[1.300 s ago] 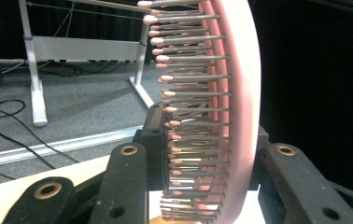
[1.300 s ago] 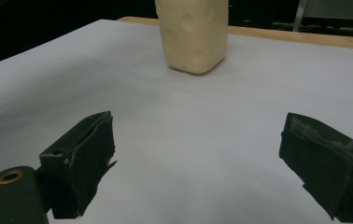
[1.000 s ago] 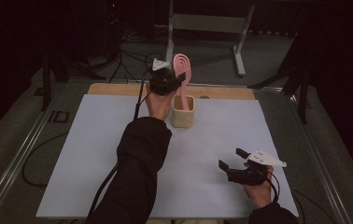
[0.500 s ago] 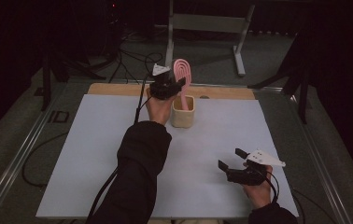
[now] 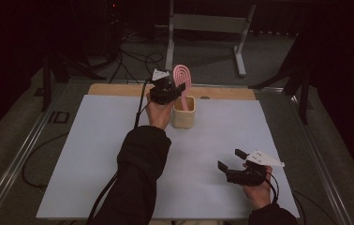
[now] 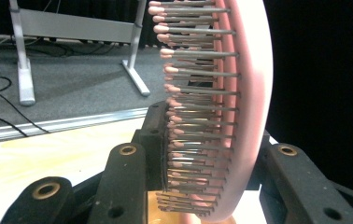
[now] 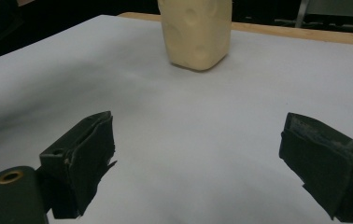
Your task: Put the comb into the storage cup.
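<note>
A pink hairbrush [image 5: 182,75] stands upright, bristles toward my left gripper [image 5: 175,90], which is shut on it below the head. Its handle reaches down into a cream cup [image 5: 184,115] at the back middle of the white sheet [image 5: 95,140]. In the left gripper view the bristled brush head [image 6: 240,93] rises between the two black jaws of my left gripper [image 6: 207,154]. My right gripper [image 5: 230,159] hovers low at the front right, open and holding nothing. The right gripper view looks past my right gripper [image 7: 202,149] to the cup [image 7: 195,30] across bare sheet.
A wooden strip [image 5: 226,93] borders the sheet's far edge. Behind the table stand a grey metal frame [image 5: 203,28] and loose cables [image 5: 133,56] on the floor. Metal rails [image 5: 20,154] run along the table's sides.
My left gripper has sunk slightly with the brush, bringing the handle lower in the cup. The right gripper has stayed where it was.
</note>
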